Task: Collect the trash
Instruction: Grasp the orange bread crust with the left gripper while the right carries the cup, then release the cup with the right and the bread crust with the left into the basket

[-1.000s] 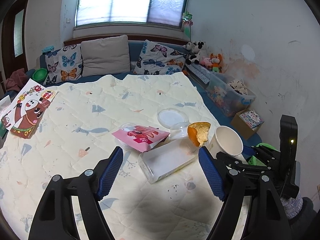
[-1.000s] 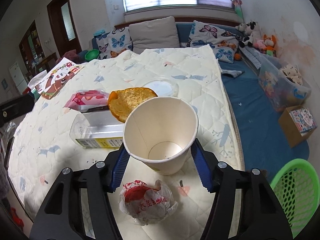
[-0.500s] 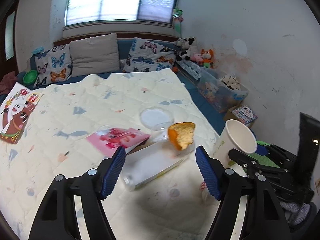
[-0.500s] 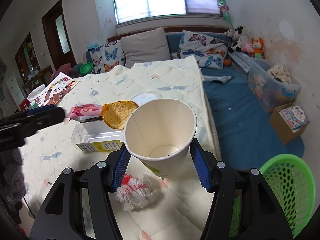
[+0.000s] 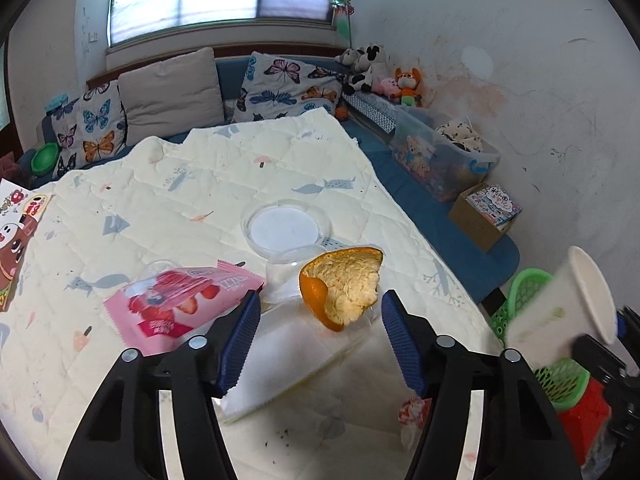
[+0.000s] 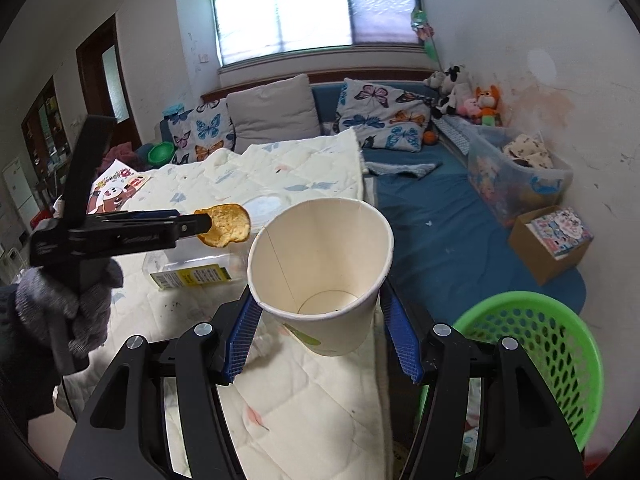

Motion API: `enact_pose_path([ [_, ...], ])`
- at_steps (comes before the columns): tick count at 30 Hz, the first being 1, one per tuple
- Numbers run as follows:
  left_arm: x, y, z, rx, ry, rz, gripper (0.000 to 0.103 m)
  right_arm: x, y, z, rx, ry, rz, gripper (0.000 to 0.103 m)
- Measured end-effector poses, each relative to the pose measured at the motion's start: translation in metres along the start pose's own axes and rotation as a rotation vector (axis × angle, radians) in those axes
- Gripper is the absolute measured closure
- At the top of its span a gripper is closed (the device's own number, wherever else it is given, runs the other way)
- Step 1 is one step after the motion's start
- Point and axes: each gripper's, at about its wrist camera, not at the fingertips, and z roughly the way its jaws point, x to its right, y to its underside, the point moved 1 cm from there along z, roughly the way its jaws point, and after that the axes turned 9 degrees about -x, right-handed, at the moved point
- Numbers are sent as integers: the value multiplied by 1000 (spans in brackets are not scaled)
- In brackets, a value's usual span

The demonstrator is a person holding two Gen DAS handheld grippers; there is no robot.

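Note:
An orange peel point(image 5: 344, 288) rests on a clear plastic bottle point(image 5: 288, 356) lying on the cream quilt point(image 5: 200, 168). My left gripper point(image 5: 320, 340) hangs just before the peel, its jaws closing, the peel in the gap with the pads not on it. A pink snack wrapper point(image 5: 180, 304) lies to its left, a clear round lid point(image 5: 286, 228) behind it, and a crumpled red-and-white wrapper point(image 5: 412, 412) near the right finger. My right gripper point(image 6: 320, 336) is shut on a white paper cup point(image 6: 320, 240), held in the air beside the bed's edge, left of a green basket point(image 6: 532, 344).
A gloved hand point(image 6: 68, 304) holds the left gripper. On the blue floor mat point(image 6: 440, 216) stand a clear toy bin point(image 6: 520, 176) and a cardboard box point(image 6: 552, 240). Butterfly pillows point(image 5: 288, 84) line the far sofa. A picture book point(image 5: 16, 236) lies at the quilt's left edge.
The left gripper has moved in on the orange peel and its jaws have narrowed. The right gripper has lifted the cup off the quilt and carried it right, towards the green basket.

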Motion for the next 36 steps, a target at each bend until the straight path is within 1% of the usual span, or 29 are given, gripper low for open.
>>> enact_pose_path([
  [3,-1,-3,7,-8,4,-7,48,6,5,-7,7,7,10,43],
  [4,0,-4,10,-11,6,-8,53,7,6,-9,8,9,11,43],
  [8,1,-5,18,-27,2,-16,62,14,12,-16,14,22,18,43],
  [10,1,-4,21,-32,-1,-20,74,16,14,-18,14,23,24,43],
  [12,0,-3,23,-37,-2,-29,78,18,18,-20,13,32,28,43],
  [13,0,-3,23,-36,-6,-36,83,20,21,-22,14,40,29,43],
  [14,-1,-3,23,-34,-8,-42,85,21,23,-24,14,46,29,43],
  [15,-2,-3,23,-32,-7,-47,90,23,25,-25,13,51,32,43],
  [16,-3,-3,22,-31,-6,-53,92,25,27,-26,13,56,37,43],
  [20,-2,0,16,-16,-18,-63,95,33,34,-32,13,72,59,43],
  [25,5,2,0,4,8,-63,96,50,46,-39,6,106,94,43],
  [32,42,3,-25,27,74,-7,96,91,64,-42,-23,178,167,43],
  [36,66,3,-30,30,108,25,96,114,71,-41,-37,203,211,43],
])
